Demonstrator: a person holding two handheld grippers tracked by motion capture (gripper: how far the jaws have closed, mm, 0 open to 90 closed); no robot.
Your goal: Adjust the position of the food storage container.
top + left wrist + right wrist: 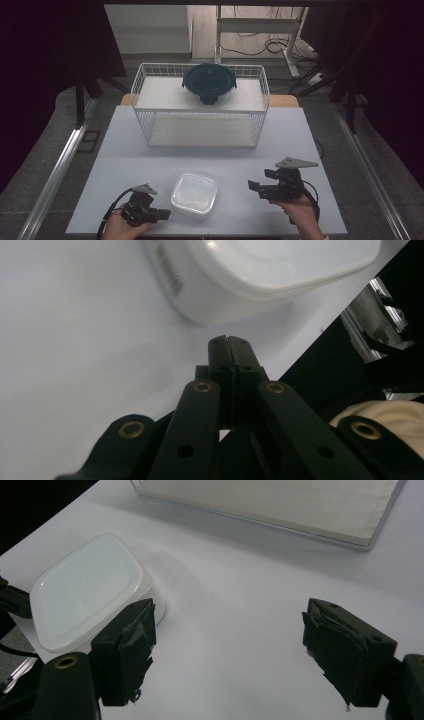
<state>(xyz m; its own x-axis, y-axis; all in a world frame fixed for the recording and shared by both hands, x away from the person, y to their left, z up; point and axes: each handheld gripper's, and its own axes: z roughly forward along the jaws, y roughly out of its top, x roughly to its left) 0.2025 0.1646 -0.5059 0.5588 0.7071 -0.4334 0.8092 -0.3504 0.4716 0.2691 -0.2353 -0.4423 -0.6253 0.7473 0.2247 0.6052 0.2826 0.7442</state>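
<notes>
- A white box [194,193] lay at the near edge of the table [125,150], between the two grippers, its lid on.
- The left gripper [162,215] was seen with jaws pressed together and nothing held, its tip just beside the box's near left side.
- The right gripper [253,186] was held wide open and empty, aimed at the box from the right, with a gap between them.
- The step in hand was judged to be the approach, before any grasp.
- For the next move, the open jaws would need to be brought around the box's rim and closed.
- A wire basket [145,95] with a dark-lidded bowl [209,80] on top stood well behind.
</notes>
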